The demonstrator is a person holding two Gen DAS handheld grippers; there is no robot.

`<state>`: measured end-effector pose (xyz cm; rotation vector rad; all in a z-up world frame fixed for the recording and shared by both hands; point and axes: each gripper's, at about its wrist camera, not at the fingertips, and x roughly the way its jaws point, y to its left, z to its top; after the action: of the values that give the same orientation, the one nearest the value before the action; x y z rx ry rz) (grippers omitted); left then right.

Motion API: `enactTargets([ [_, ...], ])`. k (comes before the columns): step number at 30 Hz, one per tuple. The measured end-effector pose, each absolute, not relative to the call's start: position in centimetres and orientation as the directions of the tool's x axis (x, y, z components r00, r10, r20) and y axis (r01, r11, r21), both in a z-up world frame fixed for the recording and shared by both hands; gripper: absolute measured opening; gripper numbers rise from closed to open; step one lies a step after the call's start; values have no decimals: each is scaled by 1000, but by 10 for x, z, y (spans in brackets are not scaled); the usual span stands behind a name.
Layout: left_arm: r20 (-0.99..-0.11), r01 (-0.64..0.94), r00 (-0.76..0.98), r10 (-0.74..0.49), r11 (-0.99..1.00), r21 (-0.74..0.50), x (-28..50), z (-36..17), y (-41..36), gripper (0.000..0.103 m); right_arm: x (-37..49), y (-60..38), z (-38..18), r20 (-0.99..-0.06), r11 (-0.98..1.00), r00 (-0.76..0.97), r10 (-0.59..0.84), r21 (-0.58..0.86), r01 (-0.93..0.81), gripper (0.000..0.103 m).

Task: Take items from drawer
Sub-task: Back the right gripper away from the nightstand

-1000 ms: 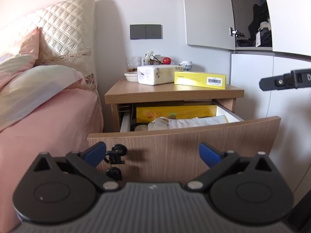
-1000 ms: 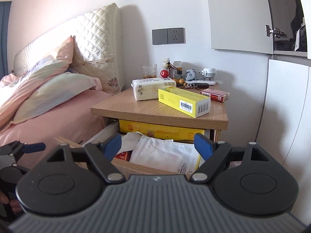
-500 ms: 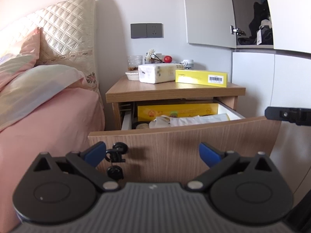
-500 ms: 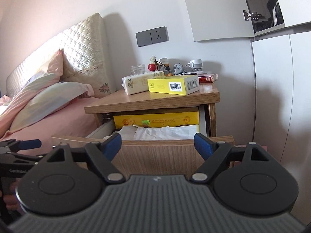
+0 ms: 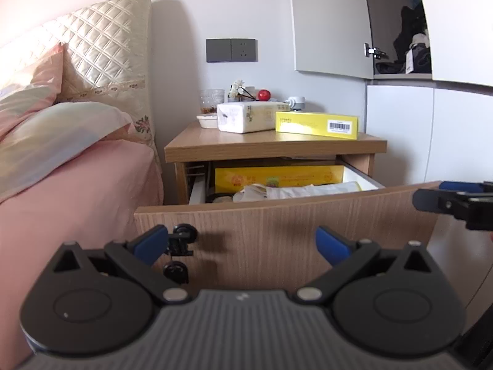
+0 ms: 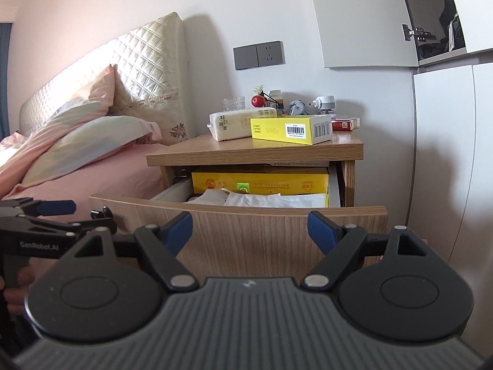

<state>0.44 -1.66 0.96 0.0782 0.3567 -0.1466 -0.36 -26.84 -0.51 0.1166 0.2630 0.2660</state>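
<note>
From the left wrist we keep our empty, spread left gripper (image 5: 242, 243) clear of the pulled-out wood-grain drawer (image 5: 286, 228), while from the right wrist our parted, empty right gripper (image 6: 249, 231) should lift over its front toward the crumpled white paper bags (image 6: 271, 199).

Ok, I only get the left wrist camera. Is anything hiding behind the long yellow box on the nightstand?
Observer: Yes. The right wrist view shows a small red box lying behind the yellow box, near the right edge of the nightstand.
Operator: Anything else back there?
Observer: A grey crumpled thing beside the white plug-in device. It is too small to say what it is.
Operator: Who's holding my gripper?
Observer: A hand wraps the handle of the left gripper, at the right wrist view's left edge.
</note>
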Motion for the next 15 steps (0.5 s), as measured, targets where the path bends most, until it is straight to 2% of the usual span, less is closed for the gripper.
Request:
enactTargets([
  [7,-352,125,931,-101,991,48,9,9,-20,103,-6,-273,-4,-240,953,927,289,163,-255,83],
  [15,-334,106,940,-64,988,109,0,2,-21,103,-11,-275,-5,-218,937,921,322,215,-277,83],
])
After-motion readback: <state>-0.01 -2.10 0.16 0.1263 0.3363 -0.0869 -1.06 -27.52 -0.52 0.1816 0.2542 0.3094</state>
